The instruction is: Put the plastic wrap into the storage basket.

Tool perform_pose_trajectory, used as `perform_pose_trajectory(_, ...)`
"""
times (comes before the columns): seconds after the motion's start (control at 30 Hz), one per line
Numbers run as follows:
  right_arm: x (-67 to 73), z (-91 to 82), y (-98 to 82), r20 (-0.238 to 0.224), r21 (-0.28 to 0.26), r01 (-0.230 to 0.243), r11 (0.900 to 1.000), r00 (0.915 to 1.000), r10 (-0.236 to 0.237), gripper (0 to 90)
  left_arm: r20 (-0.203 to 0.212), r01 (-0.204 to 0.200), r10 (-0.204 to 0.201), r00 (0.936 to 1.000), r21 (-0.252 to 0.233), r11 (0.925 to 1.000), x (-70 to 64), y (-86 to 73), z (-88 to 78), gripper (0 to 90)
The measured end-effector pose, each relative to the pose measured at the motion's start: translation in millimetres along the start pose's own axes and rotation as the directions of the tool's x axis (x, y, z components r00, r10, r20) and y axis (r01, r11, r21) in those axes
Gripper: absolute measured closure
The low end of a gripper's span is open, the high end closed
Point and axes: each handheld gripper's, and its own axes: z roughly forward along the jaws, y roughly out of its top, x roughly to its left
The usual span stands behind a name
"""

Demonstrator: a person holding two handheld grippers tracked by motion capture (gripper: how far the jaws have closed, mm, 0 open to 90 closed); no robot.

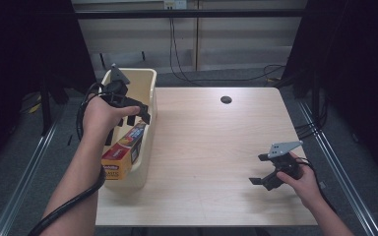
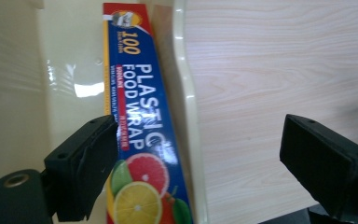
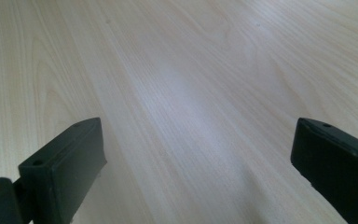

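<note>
A long blue, red and yellow box of plastic food wrap (image 1: 127, 147) lies in a cream plastic bin (image 1: 150, 93) at the table's left edge, leaning against the bin's right wall. My left gripper (image 1: 137, 118) hovers above the bin's middle, jaws wide apart. In the left gripper view the food wrap box (image 2: 137, 116) lies below and between the open jaws of my left gripper (image 2: 200, 130), untouched, beside the bin wall (image 2: 186, 88). My right gripper (image 1: 259, 169) rests low over the table's right front, open and empty. The right gripper view has my right gripper (image 3: 196, 135) over bare wood.
The pale wooden table (image 1: 211, 142) has a dark round cable hole (image 1: 226, 100) near its far edge. Black cables (image 1: 177, 59) trail on the floor behind the table. Metal rails run along both sides.
</note>
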Motion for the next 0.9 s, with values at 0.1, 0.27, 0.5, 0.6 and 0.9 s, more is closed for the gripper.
perform_pose_trajectory(0.1,0.2,-0.6,0.0,0.001,0.000,-0.002,1.000,1.0000,0.002,2.4,0.008,-0.013,0.013,0.9999,0.000,0.9999,-5.0,1.5,0.0,11.6)
perform_pose_trajectory(0.27,0.3,-0.1,0.1,0.001,-0.001,-0.001,1.000,1.0000,0.001,2.4,0.012,-0.032,0.032,0.9994,-0.001,0.9995,-13.4,4.2,0.4,11.6)
perform_pose_trajectory(0.5,0.6,-0.2,0.5,0.003,0.001,-0.001,1.000,1.0000,0.001,2.5,0.033,-0.056,0.056,0.9979,0.003,0.9984,-24.8,7.8,2.2,11.9)
perform_pose_trajectory(0.6,0.7,0.0,0.5,0.002,0.001,-0.001,1.000,1.0000,0.001,2.5,0.042,-0.076,0.076,0.9963,0.004,0.9971,-30.3,9.2,3.4,12.0)
perform_pose_trajectory(0.9,1.1,0.7,0.9,-0.004,0.000,-0.001,1.000,1.0000,0.001,2.5,0.068,-0.117,0.116,0.9909,0.005,0.9932,-46.6,11.4,10.5,11.9)
